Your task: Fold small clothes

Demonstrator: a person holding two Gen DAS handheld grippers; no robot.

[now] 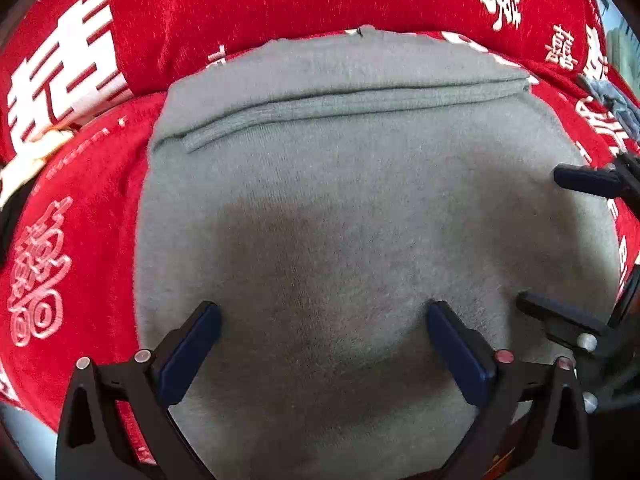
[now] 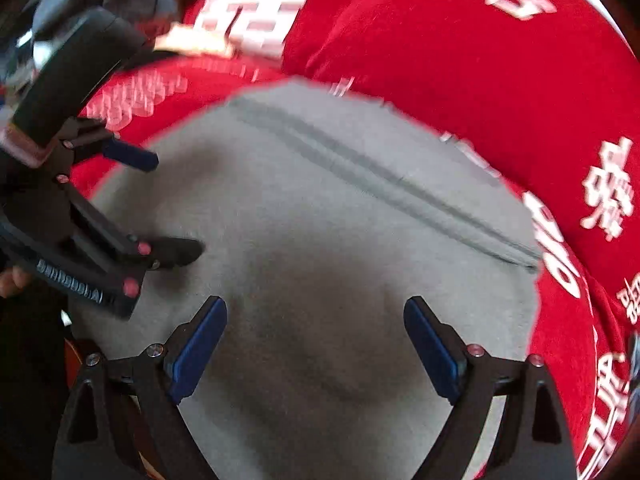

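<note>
A grey knitted garment (image 1: 352, 184) lies flat on a red cover, with a folded hem band (image 1: 340, 104) running across its far part. My left gripper (image 1: 324, 312) is open and empty just above the garment's near part. My right gripper (image 2: 316, 308) is also open and empty above the same garment (image 2: 320, 208). The right gripper shows at the right edge of the left wrist view (image 1: 548, 240), jaws spread. The left gripper shows at the left of the right wrist view (image 2: 168, 204), jaws spread over the garment's left edge.
The red cover (image 1: 240, 8) with white printed characters lies under and around the garment and bulges up behind it. A grey-blue cloth (image 1: 612, 100) lies at the far right. The right wrist view is blurred.
</note>
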